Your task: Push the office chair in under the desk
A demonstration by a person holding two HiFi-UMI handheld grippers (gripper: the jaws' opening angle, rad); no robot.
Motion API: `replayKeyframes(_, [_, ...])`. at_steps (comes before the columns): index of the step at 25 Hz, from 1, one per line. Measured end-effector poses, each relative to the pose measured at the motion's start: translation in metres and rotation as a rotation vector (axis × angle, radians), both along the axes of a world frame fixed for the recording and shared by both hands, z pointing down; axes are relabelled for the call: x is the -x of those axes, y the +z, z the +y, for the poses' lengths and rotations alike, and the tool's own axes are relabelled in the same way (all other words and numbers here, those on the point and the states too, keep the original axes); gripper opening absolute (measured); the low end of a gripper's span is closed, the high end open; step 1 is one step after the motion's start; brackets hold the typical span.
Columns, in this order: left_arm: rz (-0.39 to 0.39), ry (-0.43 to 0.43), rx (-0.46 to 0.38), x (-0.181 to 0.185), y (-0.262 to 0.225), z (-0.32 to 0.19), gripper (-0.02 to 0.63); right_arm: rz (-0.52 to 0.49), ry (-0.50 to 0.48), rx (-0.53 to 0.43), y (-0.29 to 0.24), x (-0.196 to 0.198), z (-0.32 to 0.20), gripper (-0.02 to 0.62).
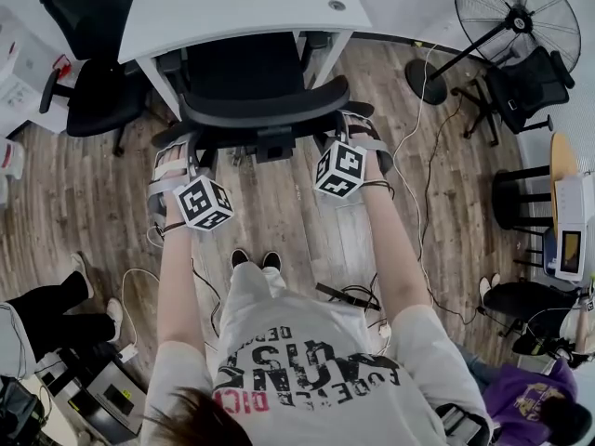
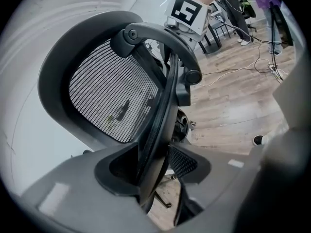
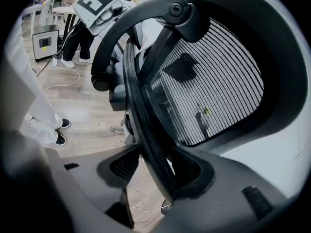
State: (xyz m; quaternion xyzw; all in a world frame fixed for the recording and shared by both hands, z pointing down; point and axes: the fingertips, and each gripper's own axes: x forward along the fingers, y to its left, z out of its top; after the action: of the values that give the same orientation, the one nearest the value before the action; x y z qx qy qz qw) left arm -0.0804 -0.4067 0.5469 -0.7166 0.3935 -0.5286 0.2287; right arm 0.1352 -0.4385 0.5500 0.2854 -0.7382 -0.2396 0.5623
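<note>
The black mesh office chair (image 1: pixel 263 100) stands with its seat partly under the white desk (image 1: pixel 232 9), its backrest toward me. My left gripper (image 1: pixel 175 163) is shut on the backrest's left rim, and my right gripper (image 1: pixel 359 139) is shut on its right rim. In the left gripper view the jaws (image 2: pixel 153 166) pinch the dark backrest frame (image 2: pixel 163 106) edge-on, with the mesh (image 2: pixel 109 96) to its left. In the right gripper view the jaws (image 3: pixel 153 171) clamp the same frame (image 3: pixel 141 106), the mesh (image 3: pixel 214 91) to its right. The chair's base and wheels are mostly hidden.
A second black chair (image 1: pixel 88 72) stands left of the desk. At the right are a standing fan (image 1: pixel 513 15), another chair (image 1: pixel 522 86) and stools (image 1: pixel 521 193). Cables (image 1: pixel 423 184) trail over the wooden floor. A person's legs (image 1: pixel 56 309) and a box (image 1: pixel 112 393) sit lower left.
</note>
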Motion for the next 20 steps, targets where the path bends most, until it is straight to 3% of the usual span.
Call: replayKeyframes(20, [-0.009,0.036,-0.005,0.006,0.000,-0.013,0.199,0.006,0.014,0.001,0.002,0.006,-0.012,0.201])
